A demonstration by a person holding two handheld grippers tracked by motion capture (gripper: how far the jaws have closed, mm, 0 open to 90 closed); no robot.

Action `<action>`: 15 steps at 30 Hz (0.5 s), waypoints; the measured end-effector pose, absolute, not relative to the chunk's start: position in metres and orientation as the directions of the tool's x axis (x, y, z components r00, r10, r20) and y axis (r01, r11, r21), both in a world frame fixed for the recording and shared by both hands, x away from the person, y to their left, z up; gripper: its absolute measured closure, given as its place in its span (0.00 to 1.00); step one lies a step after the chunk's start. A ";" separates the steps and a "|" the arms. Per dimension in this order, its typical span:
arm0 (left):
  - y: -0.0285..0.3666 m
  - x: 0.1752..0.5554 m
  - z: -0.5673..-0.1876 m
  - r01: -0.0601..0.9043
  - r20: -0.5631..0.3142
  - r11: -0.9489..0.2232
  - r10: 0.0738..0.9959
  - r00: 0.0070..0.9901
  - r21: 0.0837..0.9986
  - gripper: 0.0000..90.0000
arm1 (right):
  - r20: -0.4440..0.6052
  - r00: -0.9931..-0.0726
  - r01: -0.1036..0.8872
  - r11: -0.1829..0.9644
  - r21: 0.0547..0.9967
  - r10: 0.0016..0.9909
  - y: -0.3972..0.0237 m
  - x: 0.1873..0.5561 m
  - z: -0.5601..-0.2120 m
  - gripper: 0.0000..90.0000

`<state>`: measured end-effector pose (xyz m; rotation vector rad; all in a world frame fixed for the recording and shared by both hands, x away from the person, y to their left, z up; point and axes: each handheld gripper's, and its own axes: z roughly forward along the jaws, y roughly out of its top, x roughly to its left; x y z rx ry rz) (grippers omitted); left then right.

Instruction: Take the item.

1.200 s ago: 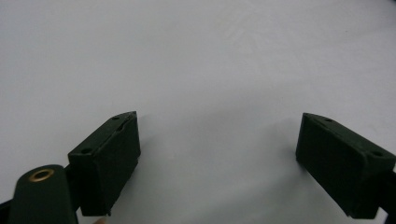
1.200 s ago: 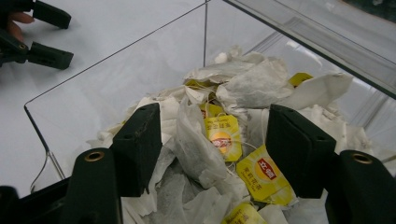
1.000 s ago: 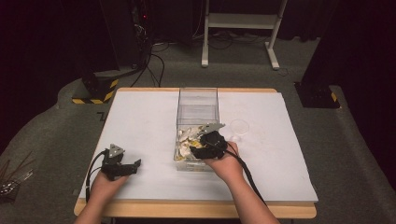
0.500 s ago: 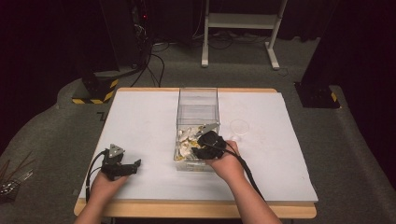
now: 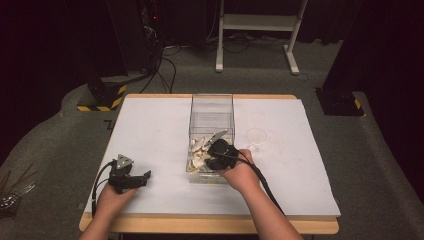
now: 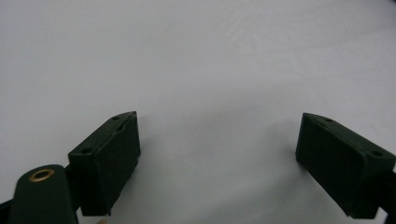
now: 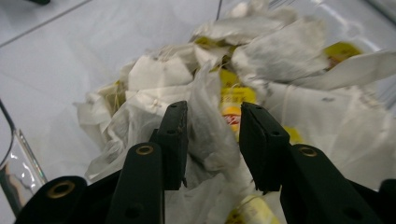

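A clear plastic box [image 5: 212, 107] stands mid-table with a heap of white tea bags [image 5: 200, 150] at its near end. My right gripper [image 5: 209, 156] reaches into that end. In the right gripper view a crumpled tea bag [image 7: 210, 126] with a yellow tag stands between the jaws of the right gripper [image 7: 212, 116]. The jaws have just been closing around it, and a small gap still shows at the right pad. My left gripper [image 5: 145, 176] rests on the white table cover [image 5: 150, 130] at the front left. The left gripper [image 6: 217, 140] is open wide with nothing between its jaws.
A small round clear dish [image 5: 257, 135] lies on the cover right of the box. The box's far half holds nothing. Black stands, cables and a white frame are on the floor beyond the table.
My right hand has shifted slightly left, deeper among the tea bags in the box. The left hand and its gripper have stayed where they were.
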<state>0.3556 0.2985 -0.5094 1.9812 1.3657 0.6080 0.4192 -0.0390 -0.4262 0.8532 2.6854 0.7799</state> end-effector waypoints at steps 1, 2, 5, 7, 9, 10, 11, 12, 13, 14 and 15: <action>0.298 0.356 -0.509 0.636 0.013 -0.248 0.937 0.350 0.730 0.15 | -0.040 -0.807 0.477 0.689 0.546 0.590 -0.039 0.419 -0.427 0.70; 0.298 0.356 -0.509 0.636 0.013 -0.248 0.936 0.351 0.730 0.15 | -0.037 -0.807 0.479 0.688 0.545 0.590 -0.040 0.420 -0.426 0.71; 0.298 0.356 -0.509 0.636 0.013 -0.249 0.936 0.351 0.730 0.15 | -0.022 -0.808 0.485 0.686 0.542 0.589 -0.040 0.421 -0.427 0.72; 0.298 0.356 -0.509 0.636 0.013 -0.248 0.936 0.351 0.731 0.15 | -0.013 -0.807 0.492 0.684 0.539 0.590 -0.040 0.422 -0.427 0.73; 0.298 0.356 -0.509 0.636 0.013 -0.249 0.936 0.351 0.730 0.15 | 0.001 -0.808 0.497 0.681 0.537 0.589 -0.040 0.423 -0.428 0.74; 0.298 0.356 -0.509 0.636 0.013 -0.249 0.936 0.351 0.730 0.15 | 0.001 -0.808 0.497 0.681 0.537 0.589 -0.040 0.423 -0.428 0.74; 0.298 0.356 -0.509 0.636 0.013 -0.249 0.936 0.351 0.730 0.16 | 0.006 -0.808 0.500 0.681 0.535 0.589 -0.040 0.424 -0.429 0.76; 0.298 0.356 -0.509 0.636 0.013 -0.248 0.936 0.351 0.730 0.16 | 0.008 -0.811 0.498 0.683 0.534 0.585 -0.040 0.425 -0.430 0.77; 0.298 0.356 -0.509 0.637 0.013 -0.248 0.937 0.350 0.730 0.15 | 0.010 -0.810 0.501 0.683 0.532 0.586 -0.039 0.426 -0.430 0.78; 0.298 0.356 -0.509 0.637 0.013 -0.248 0.936 0.350 0.730 0.15 | 0.010 -0.808 0.504 0.683 0.529 0.588 -0.039 0.426 -0.430 0.80; 0.298 0.356 -0.509 0.637 0.013 -0.248 0.937 0.350 0.730 0.15 | 0.012 -0.810 0.503 0.684 0.528 0.586 -0.039 0.426 -0.431 0.81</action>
